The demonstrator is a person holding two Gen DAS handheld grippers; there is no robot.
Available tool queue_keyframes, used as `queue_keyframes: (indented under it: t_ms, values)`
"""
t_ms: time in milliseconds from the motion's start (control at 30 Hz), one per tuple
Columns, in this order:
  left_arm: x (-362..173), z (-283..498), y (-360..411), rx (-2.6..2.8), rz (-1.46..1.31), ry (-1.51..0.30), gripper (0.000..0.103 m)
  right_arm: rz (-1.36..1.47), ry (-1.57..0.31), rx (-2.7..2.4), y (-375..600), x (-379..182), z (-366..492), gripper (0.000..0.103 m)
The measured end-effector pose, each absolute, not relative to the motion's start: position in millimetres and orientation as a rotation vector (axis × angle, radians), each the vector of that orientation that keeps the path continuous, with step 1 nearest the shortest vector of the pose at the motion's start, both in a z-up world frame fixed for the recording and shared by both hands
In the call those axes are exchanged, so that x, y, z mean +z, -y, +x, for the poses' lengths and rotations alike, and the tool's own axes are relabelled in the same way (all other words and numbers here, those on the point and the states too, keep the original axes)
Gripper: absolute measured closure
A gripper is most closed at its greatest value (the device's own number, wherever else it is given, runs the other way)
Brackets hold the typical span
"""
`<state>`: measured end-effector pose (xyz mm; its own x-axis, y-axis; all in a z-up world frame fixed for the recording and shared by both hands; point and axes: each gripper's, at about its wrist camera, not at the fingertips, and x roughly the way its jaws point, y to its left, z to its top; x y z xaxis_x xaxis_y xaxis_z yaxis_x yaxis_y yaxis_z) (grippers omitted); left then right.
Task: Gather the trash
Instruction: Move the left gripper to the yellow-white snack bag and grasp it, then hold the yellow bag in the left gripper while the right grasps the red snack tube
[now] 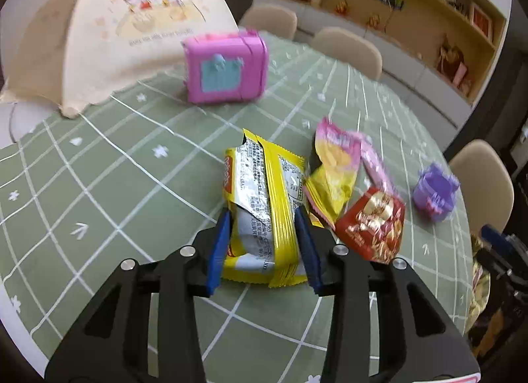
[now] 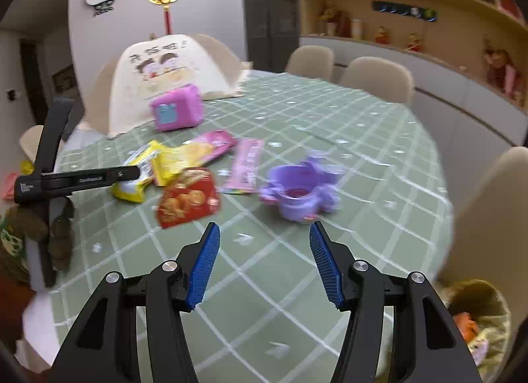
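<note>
My left gripper (image 1: 264,218) has its blue pads on both sides of a yellow snack wrapper (image 1: 264,204) and grips it on the green checked tablecloth (image 1: 99,201). To its right lie a yellow-pink wrapper (image 1: 333,168), a pink wrapper (image 1: 376,165) and a red wrapper (image 1: 373,224). My right gripper (image 2: 264,234) is open and empty above the cloth, short of the red wrapper (image 2: 188,198) and a pink wrapper (image 2: 244,165). The left gripper (image 2: 132,173) also shows in the right wrist view, on the yellow wrapper (image 2: 135,181).
A purple toy cup (image 2: 300,191) stands just beyond my right gripper. A pink toy box (image 1: 224,69) and a cream food cover (image 1: 138,29) stand at the back. Chairs ring the table. A bin with a bag (image 2: 478,327) sits at the lower right.
</note>
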<state>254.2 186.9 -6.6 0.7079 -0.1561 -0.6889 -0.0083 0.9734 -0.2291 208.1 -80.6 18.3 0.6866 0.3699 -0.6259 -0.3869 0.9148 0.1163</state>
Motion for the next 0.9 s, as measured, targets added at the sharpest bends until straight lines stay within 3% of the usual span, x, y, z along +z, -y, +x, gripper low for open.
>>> queue_keyframes:
  t_ms: [267, 467, 900]
  values:
    - [9, 231, -212, -0.043, -0.328, -0.635, 0.066, -0.26, -0.715, 0.497, -1, 9, 222, 0.049]
    - [9, 232, -217, -0.064, -0.359, -0.633, 0.065, -0.332, -0.741, 0.522, -34, 3, 252, 0.049]
    - [6, 233, -231, -0.112, -0.442, -0.641, 0.065, -0.272, -0.859, 0.567, -46, -20, 283, 0.049]
